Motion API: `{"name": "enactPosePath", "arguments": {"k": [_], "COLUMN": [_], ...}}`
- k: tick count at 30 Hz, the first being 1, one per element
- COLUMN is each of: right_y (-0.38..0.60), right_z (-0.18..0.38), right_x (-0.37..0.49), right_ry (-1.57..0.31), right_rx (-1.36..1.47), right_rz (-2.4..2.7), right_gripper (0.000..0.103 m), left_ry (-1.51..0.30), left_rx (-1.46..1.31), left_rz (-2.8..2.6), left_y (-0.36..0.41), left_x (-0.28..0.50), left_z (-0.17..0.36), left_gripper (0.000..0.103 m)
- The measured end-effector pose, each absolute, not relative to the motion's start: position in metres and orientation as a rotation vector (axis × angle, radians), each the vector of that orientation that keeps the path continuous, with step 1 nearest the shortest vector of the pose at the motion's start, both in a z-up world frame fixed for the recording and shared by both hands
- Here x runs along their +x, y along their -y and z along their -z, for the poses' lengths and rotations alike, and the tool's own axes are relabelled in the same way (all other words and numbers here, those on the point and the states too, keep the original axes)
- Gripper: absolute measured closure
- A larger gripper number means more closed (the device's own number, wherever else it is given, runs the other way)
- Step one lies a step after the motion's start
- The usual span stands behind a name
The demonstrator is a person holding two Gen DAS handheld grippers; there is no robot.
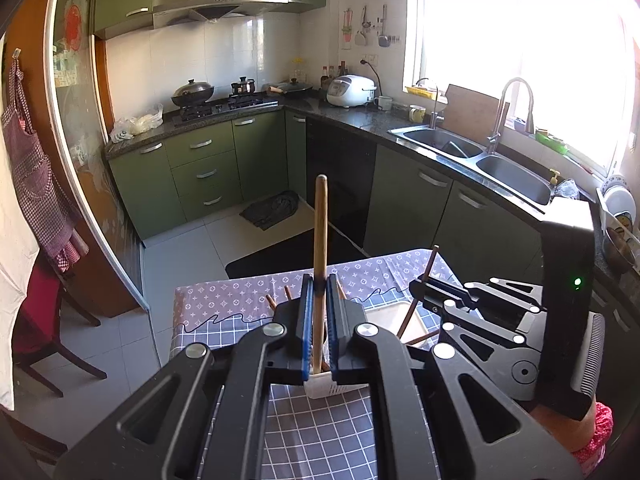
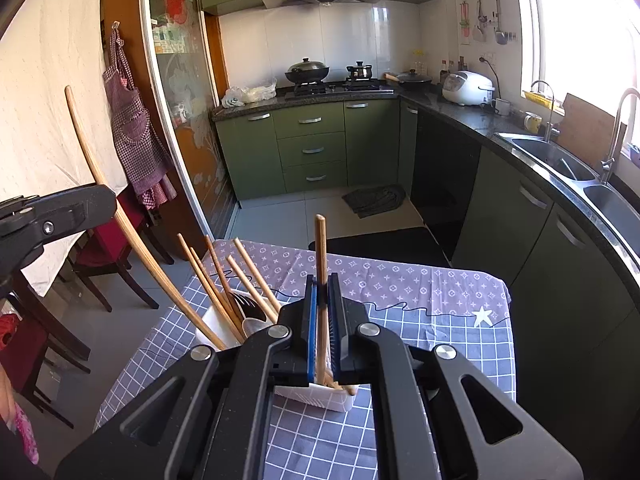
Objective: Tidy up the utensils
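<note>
Your left claw (image 1: 319, 284) is clamped on a long wooden stick (image 1: 320, 240) standing upright over the white holder (image 1: 328, 390) on the checked counter (image 1: 312, 432), and your right claw (image 2: 323, 280) pinches a thinner wooden stick (image 2: 320, 248) above that holder's other white bin (image 2: 316, 398). Both sticks look light, stiff and smooth, so they could swivel between the pads. Take hold near the middle and keep them upright over the holder

Two grippers (image 1: 319, 312) (image 2: 324, 312), two white holders (image 2: 224, 326) (image 2: 316, 398), perhaps seven wooden sticks (image 2: 320, 280), one dark spoon (image 2: 250, 310).
</note>
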State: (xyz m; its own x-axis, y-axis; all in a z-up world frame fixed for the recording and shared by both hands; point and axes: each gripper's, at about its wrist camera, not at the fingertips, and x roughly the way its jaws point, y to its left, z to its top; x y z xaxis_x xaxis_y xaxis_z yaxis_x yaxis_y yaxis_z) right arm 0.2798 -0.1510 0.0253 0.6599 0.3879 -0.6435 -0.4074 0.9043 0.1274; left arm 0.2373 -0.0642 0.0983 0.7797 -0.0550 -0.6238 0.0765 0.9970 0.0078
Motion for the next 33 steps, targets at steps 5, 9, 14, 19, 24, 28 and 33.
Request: {"name": "enactPosePath", "arguments": {"k": [5,9,14,19,24,28,33], "right_y": [0.151,0.152,0.162,0.183,0.207,0.218,0.228], "right_z": [-0.024,-0.032,-0.050,-0.066,-0.037,0.008,0.044], "right_x": [0.275,0.266,0.241,0.195,0.141,0.101,0.070], "right_ry": [-0.714,-0.687,-0.627,-0.538,-0.518,-0.538,-0.539], "right_rx": [-0.037,-0.042,-0.025,-0.012,-0.011,-0.017,-0.018], "right_rz": [-0.456,-0.457,-0.466,-0.462,-0.461,-0.461,-0.433], "right_gripper": [0.086,0.073,0.070,0.046,0.009,0.005,0.005], "left_ry": [-0.725,-0.753,-0.737,-0.637,-0.557,-0.583,-0.625], "left_rx": [0.056,0.053,0.039,0.003,0.006,0.023,-0.011], "left_rz": [0.073,0.081,0.089,0.073,0.027,0.017,0.031], "left_y": [0.065,0.064,0.060,0.048,0.044,0.053,0.058], "left_x": [0.246,0.251,0.246,0.215,0.164,0.133,0.102], "left_z": [-0.077,-0.061,-0.050,-0.052,-0.028,0.007,0.041], "left_gripper": [0.097,0.075,0.063,0.028,0.007,0.007,0.007]}}
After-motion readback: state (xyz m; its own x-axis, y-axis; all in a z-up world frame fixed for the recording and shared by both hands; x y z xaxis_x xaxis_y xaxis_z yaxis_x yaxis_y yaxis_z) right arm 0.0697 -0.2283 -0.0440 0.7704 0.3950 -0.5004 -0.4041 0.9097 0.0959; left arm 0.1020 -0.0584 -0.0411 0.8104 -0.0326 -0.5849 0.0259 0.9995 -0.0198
